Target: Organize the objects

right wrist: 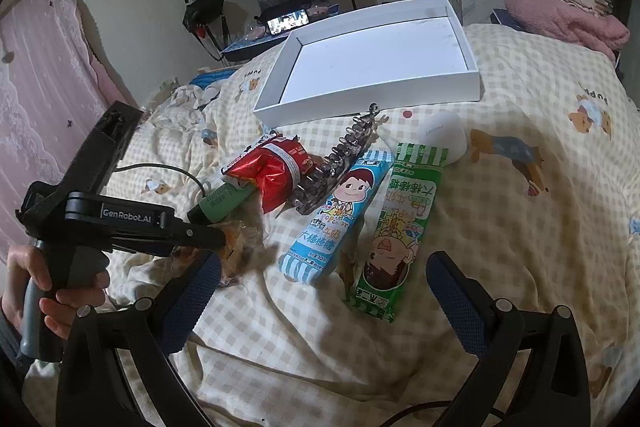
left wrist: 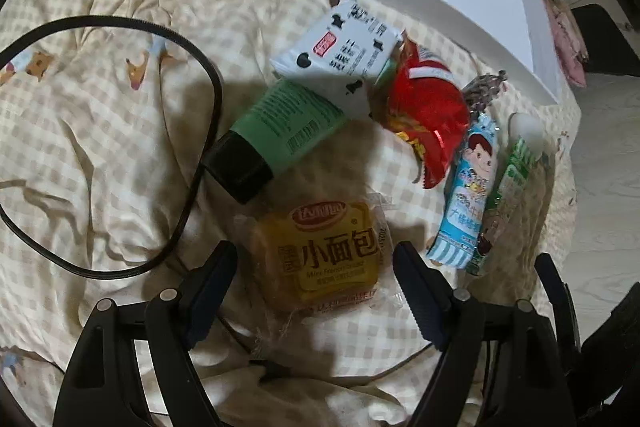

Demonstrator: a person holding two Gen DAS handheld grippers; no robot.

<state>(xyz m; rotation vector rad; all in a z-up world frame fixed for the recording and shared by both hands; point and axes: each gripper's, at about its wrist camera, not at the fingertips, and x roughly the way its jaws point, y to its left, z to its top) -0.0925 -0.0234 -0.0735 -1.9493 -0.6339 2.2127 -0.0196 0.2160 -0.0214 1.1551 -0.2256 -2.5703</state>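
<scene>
Left wrist view first: we see our left gripper (left wrist: 316, 291) pointing down at the checked quilt (left wrist: 100, 131), fingers spread wide on either side of the yellow bread packet (left wrist: 326, 251). We cannot see the pads pressing on it; a strip of quilt shows between the packet and each finger. Left of the left finger a black cable (left wrist: 176, 55) loops over otherwise bare quilt, the widest open room in this view. Beyond the fingertips the green tube (left wrist: 288, 123) lies with its black cap toward the cable, its far end under the white milk carton (left wrist: 340, 47). Right of that the red snack bag (left wrist: 428, 115) overlaps the carton's edge. Past the right finger the blue lollipop pack (left wrist: 466, 195) and green lollipop pack (left wrist: 508, 195) lie side by side near the bed's edge. The white box (left wrist: 532, 39) sits beyond everything, open side up.

From the right wrist view, a hand (right wrist: 48, 291) at the far left holds the left gripper (right wrist: 208, 247) over the bread packet. Our right gripper (right wrist: 324, 287) hovers with its fingers spread and nothing between the pads; the blue lollipop pack (right wrist: 336, 215) and green lollipop pack (right wrist: 404, 227) lie just beyond the tips. A dark hair clip (right wrist: 344, 155) rests against the red snack bag (right wrist: 268, 171). Right of the right finger the quilt (right wrist: 540, 227) runs bare. The white box (right wrist: 272, 99) stands empty beyond the pile.
</scene>
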